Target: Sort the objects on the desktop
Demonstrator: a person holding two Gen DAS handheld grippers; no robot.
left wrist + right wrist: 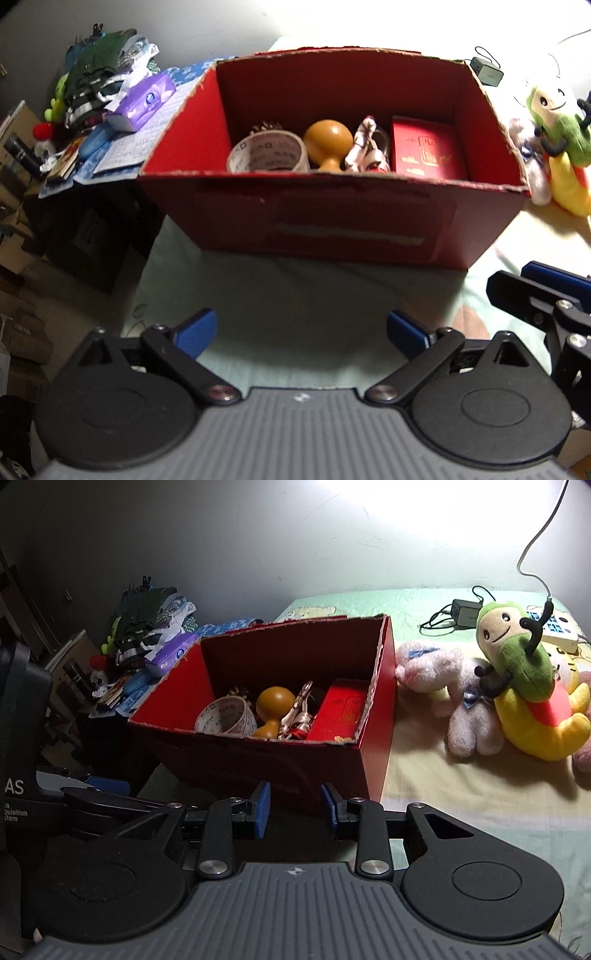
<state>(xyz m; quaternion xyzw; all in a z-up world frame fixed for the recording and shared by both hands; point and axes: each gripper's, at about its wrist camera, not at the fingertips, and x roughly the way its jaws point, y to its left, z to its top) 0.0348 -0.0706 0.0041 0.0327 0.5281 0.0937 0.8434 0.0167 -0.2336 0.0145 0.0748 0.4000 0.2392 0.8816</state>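
The red cardboard box (332, 206) stands open-topped on a pale green bedsheet (280, 295) and serves as the reference point. Inside it, along the near wall, lie four items in a row: a roll of printed tape (266, 152) at the left end, a wooden knob-shaped piece (327, 144) just beside it, a bundle of red-and-white patterned cloth (369, 149) next, and a small red booklet-like box (428, 151) at the right end. The bundle touches both neighbours; what lies beneath it cannot be made out.

The left gripper (301, 332) sits in front of the box, clear of its near wall, with its blue-padded jaws wide apart and nothing between them. The right gripper (295, 808) sits in front of the box's near right corner; its jaws stand partly apart with nothing in the gap.

To the right of the box, soft toys rest on the sheet: a green-and-yellow plush figure (524, 686) leaning over a white plush animal (469, 723). Behind them lies a dark power adapter (463, 613) with its cord. To the left of the box, a cluttered side surface carries a purple tissue pack (142, 101) and folded clothing (99, 74).
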